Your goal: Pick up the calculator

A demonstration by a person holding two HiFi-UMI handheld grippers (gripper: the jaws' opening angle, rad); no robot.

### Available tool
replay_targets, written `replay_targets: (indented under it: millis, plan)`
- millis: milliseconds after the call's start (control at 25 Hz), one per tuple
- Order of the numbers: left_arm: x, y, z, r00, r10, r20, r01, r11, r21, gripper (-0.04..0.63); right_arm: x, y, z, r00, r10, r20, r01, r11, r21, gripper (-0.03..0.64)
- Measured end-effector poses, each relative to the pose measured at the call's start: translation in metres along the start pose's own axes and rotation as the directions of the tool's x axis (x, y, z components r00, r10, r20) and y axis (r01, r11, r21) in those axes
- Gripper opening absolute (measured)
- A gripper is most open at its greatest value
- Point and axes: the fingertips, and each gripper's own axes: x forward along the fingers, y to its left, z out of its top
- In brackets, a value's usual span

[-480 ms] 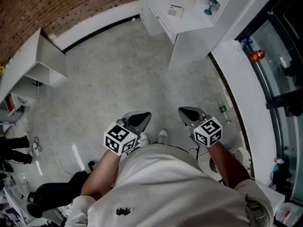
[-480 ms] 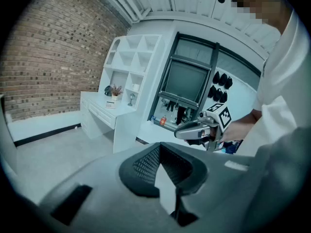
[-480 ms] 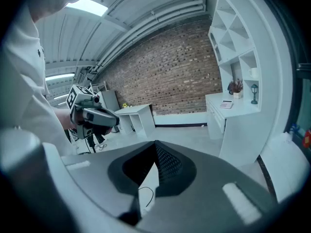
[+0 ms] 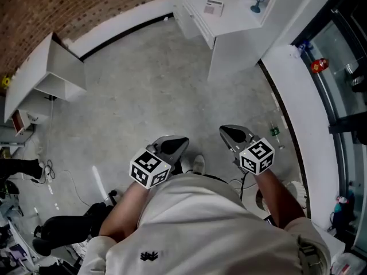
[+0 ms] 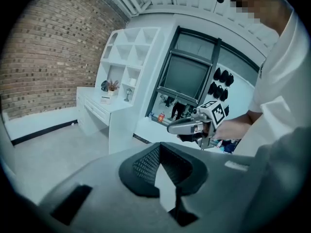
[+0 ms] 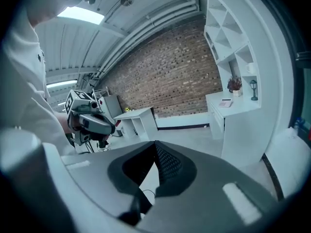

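1 grey floor (image 4: 143, 90) is seen below, the white counter (image 4: 235, 22) at its far edge. The left tool (image 4: 180, 143) and right tool (image 4: 226, 132) are held above the floor, both closed and empty. The calculator (image 4: 213, 7) is seen on the counter, well apart from them.

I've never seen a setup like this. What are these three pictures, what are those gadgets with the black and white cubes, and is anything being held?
A person stands on a grey floor, with a hand-held two-jaw gripper in each hand; the patterned cubes are part of them. The head view looks down from the person's head: left gripper at its left, right gripper at its right. The other two pictures come from cameras riding on each gripper, looking along its jaws. Both grippers are shut and hold nothing. A small flat thing, probably the calculator, lies on the white desk ahead, well away from both.
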Motion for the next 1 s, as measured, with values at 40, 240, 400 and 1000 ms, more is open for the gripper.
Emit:
replay_targets:
  millis: [40,240,400,1000]
  plan:
    - [0.003,0.001,0.003,1.0,-0.007,-0.003,0.007,1.0,0.006,0.006,0.001,-0.003,0.003,1.0,0.009,0.015,-0.009,1.0,0.005,0.011]
    - [0.018,0.025,0.017,0.999,-0.051,-0.007,0.051,0.999,0.012,0.006,0.021,-0.034,0.025,0.998,-0.01,0.057,0.008,1.0,0.03,0.111]
    - [0.031,0.059,0.033,0.995,-0.1,-0.001,0.1,0.995,0.019,0.006,0.048,-0.063,0.05,0.994,-0.075,0.073,0.074,0.997,0.024,0.124]
    - [0.013,0.256,0.123,0.966,-0.249,-0.064,0.254,0.963,0.087,0.006,0.202,-0.155,0.168,0.965,-0.25,0.075,0.244,0.967,0.072,0.114]
